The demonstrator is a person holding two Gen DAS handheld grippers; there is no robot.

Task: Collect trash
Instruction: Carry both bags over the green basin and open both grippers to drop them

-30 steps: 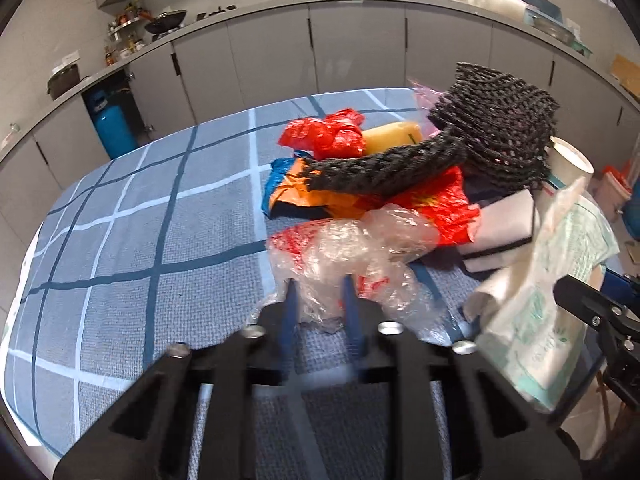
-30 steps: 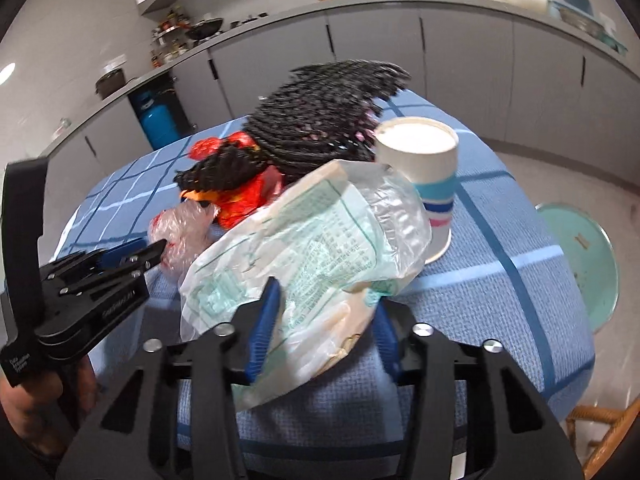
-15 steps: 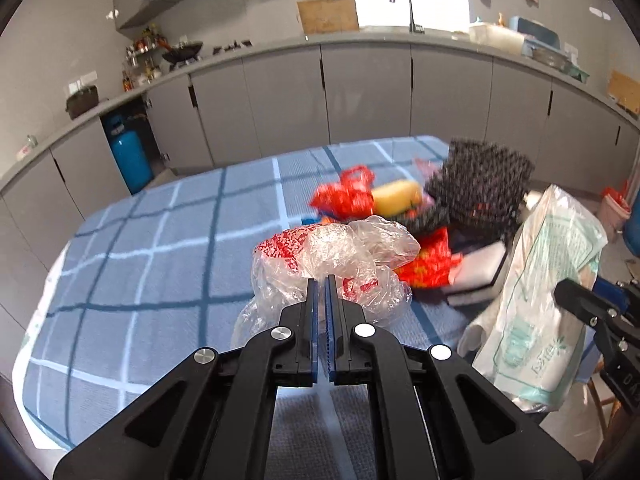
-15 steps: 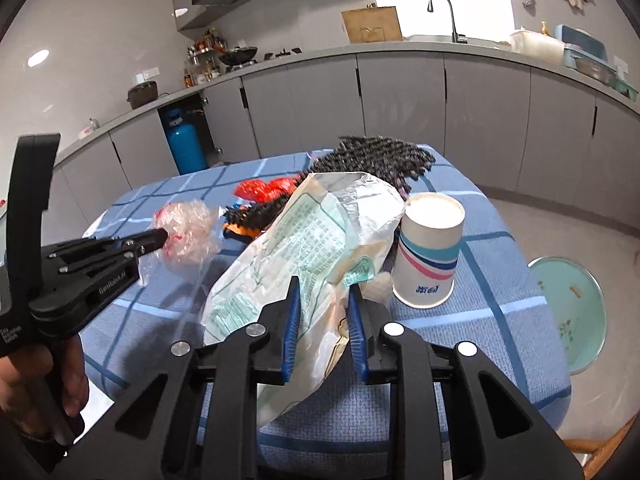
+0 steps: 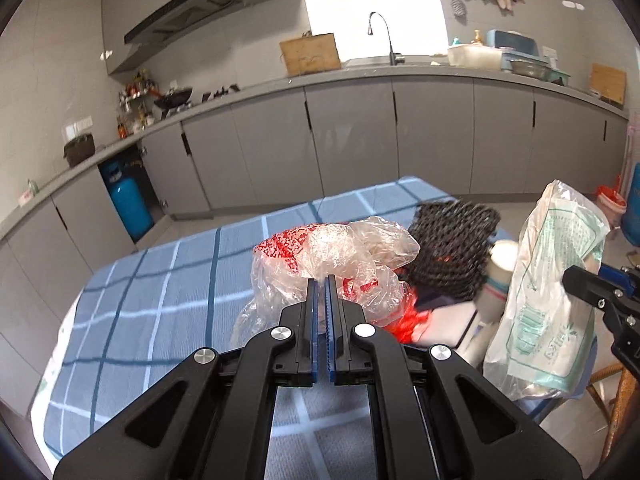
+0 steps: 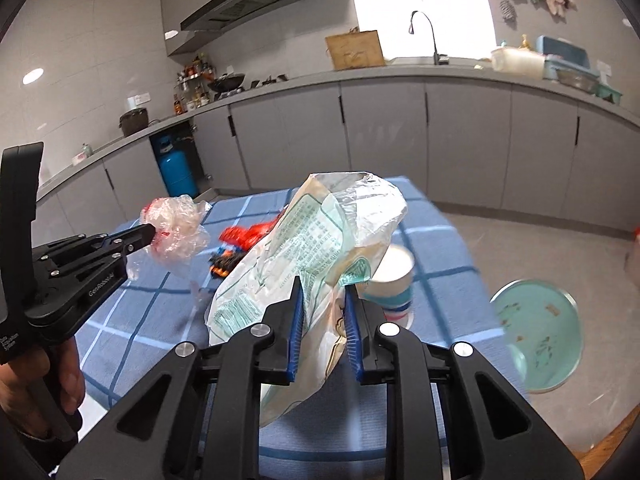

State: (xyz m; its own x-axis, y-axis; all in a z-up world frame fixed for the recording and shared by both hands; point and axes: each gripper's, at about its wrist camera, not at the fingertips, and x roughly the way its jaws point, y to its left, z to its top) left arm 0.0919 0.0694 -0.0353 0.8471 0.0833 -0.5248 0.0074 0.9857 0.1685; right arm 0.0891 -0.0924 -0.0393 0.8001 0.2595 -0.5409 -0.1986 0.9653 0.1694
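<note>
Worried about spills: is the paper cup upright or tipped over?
Upright. The paper cup stands on the table, its open rim facing up, behind the held green-printed bag.

Grey cabinets (image 5: 352, 140) line pale walls under a range hood (image 5: 180, 24); a bright window (image 5: 364, 4) glares above the sink tap (image 6: 428, 36).

Tablecloth (image 5: 152, 304) left half bare; litter pile (image 5: 452, 252) crowds right edge.

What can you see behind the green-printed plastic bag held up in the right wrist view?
Behind the green-printed plastic bag stands a striped paper cup on the blue checked tablecloth. The bag covers the cup's left side, so only its rim and right part show.
</note>
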